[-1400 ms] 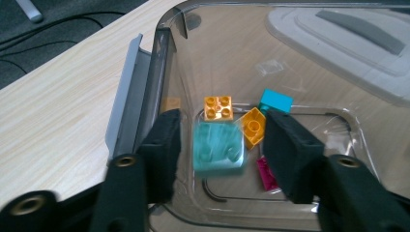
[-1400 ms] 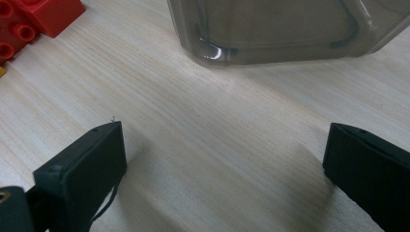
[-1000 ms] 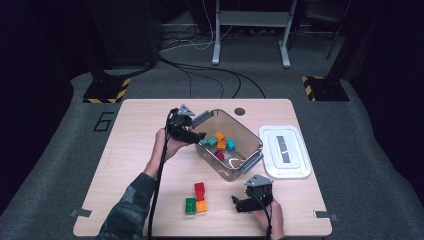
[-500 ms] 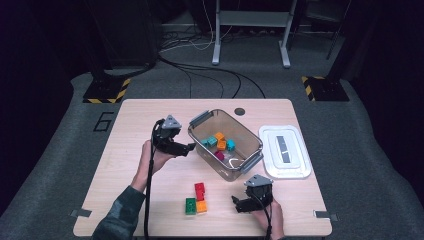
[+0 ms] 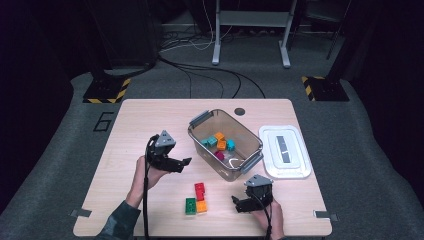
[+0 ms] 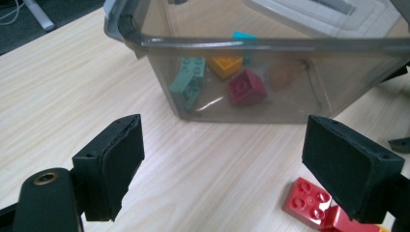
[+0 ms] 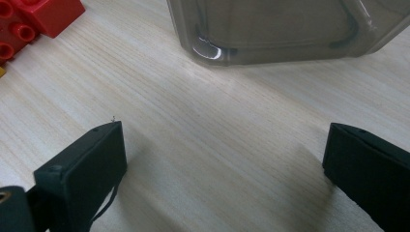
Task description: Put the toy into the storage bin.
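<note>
Beside the clear bin [image 5: 226,145], left gripper [image 5: 183,164] and right gripper [image 5: 236,204] jaws released, red brick [image 5: 200,190] between.

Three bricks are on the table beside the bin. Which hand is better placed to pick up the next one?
Probably left. The left tongs are open and empty, aimed toward the red brick. The right tongs, open and empty too, sit close but idle.

Light wooden table [image 5: 125,125] carries: clear plastic bin [image 5: 226,167] near centre, white lid [image 5: 283,152] just beside it, red, green and orange bricks [image 5: 197,199] near front edge, small dark disc [image 5: 240,111].
</note>
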A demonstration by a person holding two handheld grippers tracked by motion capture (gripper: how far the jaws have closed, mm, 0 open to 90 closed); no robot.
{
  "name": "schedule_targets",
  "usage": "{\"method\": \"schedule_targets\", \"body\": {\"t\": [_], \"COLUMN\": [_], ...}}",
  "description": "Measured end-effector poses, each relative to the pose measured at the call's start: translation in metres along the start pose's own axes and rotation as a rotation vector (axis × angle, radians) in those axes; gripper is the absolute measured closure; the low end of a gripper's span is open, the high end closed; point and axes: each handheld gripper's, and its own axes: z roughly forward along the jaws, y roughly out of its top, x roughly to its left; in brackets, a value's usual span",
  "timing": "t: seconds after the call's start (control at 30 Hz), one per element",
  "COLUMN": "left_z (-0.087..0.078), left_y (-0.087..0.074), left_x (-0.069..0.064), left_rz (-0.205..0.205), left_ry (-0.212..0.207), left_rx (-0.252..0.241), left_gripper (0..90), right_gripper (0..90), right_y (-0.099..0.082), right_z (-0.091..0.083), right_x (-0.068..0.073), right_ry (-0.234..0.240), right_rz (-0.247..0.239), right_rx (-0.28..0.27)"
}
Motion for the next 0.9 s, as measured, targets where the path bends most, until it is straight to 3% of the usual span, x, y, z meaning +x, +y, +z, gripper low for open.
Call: {"method": "schedule_targets", "body": {"t": [0.13,0.63,0.9], "left_z": [-0.002,-0.005,0.004], "left_y": [-0.011,-0.044,-0.059], "left_x": [-0.004,-0.02,-0.029], "left_rz": [-0.009,-0.009,-0.03], "left_ry": [-0.002,-0.018,-0.048], "left_rx": [-0.016,0.007,0.027], "left_gripper": [14.7,13.9,12.8], "right_gripper": [0.9,0.9,0.9], "right_y": [0.0,0.0,0.0], "right_z": [0.0,0.0,0.0], "right_x": [0.0,0.0,0.0], "right_ry": [0.0,0.001,0.0], "right_rz": [-0.001,0.002,0.001], "right_rx": [0.0,0.0,0.0]}}
